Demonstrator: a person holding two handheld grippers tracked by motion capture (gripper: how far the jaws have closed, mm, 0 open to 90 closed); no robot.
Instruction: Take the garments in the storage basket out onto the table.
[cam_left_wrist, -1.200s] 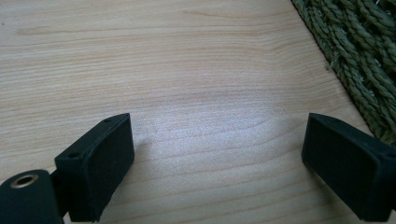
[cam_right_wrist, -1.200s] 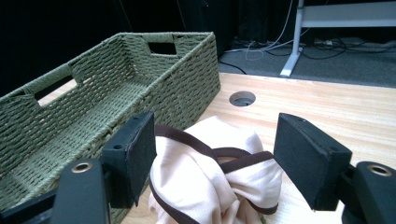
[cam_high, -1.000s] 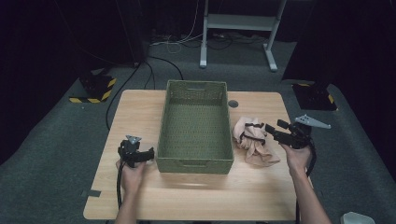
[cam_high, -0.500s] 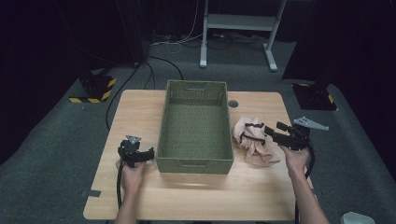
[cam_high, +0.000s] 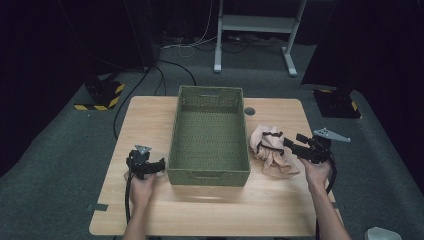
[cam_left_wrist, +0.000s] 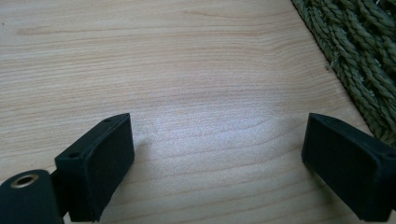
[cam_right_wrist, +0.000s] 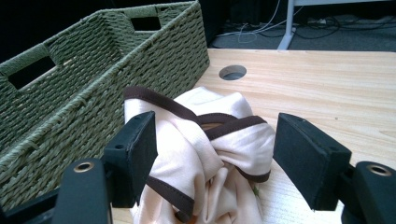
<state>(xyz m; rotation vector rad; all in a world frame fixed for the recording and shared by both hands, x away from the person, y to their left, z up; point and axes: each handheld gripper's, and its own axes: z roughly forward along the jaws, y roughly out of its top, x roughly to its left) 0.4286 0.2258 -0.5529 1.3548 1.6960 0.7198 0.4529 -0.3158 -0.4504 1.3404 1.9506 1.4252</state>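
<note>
Cream garment (cam_right_wrist: 210, 154) with dark brown trim, crumpled, near table's right edge, just beside green woven basket (cam_high: 210, 135); its lower folds cut off in right gripper view. Right gripper (cam_high: 292, 145): jaws wide apart, flanking the cloth, contact unclear. Left gripper (cam_high: 161, 165): jaws wide open over bare table (cam_left_wrist: 187, 93), holding nothing.

Two grippers: left gripper (cam_high: 161, 165), right gripper (cam_high: 290, 143); each with two black jaws. One green woven basket (cam_high: 209, 173), two handle cut-outs visible in right gripper view. One crumpled cream cloth (cam_high: 272, 150) with dark brown trim. One wooden table (cam_high: 150, 120), one round hole (cam_high: 249, 111) in top. Two hands. Two yellow-black striped floor blocks.
</note>
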